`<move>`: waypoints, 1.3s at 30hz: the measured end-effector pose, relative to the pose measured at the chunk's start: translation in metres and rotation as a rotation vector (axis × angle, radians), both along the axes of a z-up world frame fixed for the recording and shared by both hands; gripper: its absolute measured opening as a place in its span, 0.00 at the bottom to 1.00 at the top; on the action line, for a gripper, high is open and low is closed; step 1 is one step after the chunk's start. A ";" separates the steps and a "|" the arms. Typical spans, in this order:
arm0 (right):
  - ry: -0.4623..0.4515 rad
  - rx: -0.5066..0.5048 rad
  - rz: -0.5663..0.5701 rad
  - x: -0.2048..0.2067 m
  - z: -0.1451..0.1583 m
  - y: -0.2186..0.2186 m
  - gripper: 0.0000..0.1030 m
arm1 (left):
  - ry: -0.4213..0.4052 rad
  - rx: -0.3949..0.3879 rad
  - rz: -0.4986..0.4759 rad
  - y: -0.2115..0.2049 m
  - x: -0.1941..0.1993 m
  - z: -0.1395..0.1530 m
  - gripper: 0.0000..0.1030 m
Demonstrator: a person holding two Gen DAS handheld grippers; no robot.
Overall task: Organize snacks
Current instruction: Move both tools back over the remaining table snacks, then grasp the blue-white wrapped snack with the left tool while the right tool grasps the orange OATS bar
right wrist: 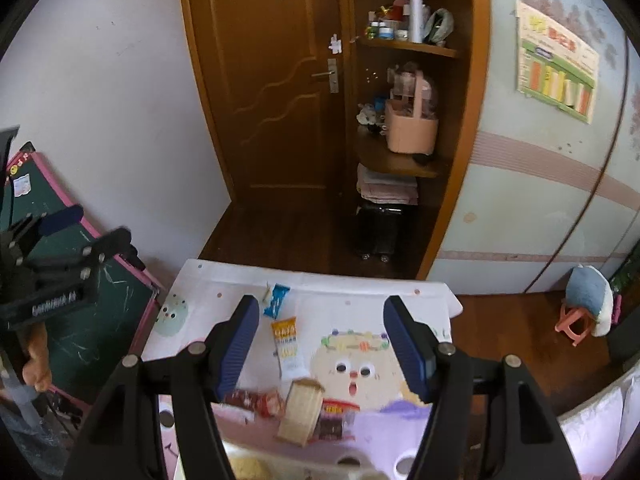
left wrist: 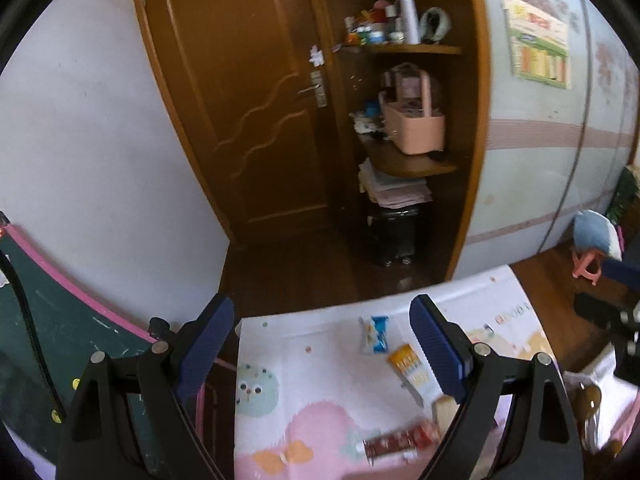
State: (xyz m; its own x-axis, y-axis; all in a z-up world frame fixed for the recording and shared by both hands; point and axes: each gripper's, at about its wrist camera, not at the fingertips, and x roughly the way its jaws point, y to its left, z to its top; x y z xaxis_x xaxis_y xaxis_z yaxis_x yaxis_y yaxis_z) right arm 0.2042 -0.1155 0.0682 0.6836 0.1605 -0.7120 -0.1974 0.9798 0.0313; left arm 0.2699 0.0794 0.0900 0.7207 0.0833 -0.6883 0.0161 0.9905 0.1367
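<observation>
Snack packets lie scattered on the cartoon-print surface, all untouched. Right hand-held gripper hangs above them, fingers spread wide, empty; the yellow-and-white packet sits just below, long axis running away from the camera. Left hand-held gripper, likewise spread and empty, hangs further left, so the right is nearer.

Home: wooden door, cluttered shelves
</observation>
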 end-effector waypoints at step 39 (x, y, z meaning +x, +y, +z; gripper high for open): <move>0.472 0.029 -0.119 0.098 -0.307 -0.009 0.39 | 0.475 -0.157 0.026 -0.042 0.153 -0.352 0.74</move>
State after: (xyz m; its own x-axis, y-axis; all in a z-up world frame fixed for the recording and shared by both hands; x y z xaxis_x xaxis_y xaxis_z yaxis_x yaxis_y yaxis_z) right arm 0.3026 -0.1248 -0.2388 0.3016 0.1252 -0.9452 -0.0419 0.9921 0.1181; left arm 0.4226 0.0371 -0.2620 0.3234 -0.0337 -0.9457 0.0153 0.9994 -0.0304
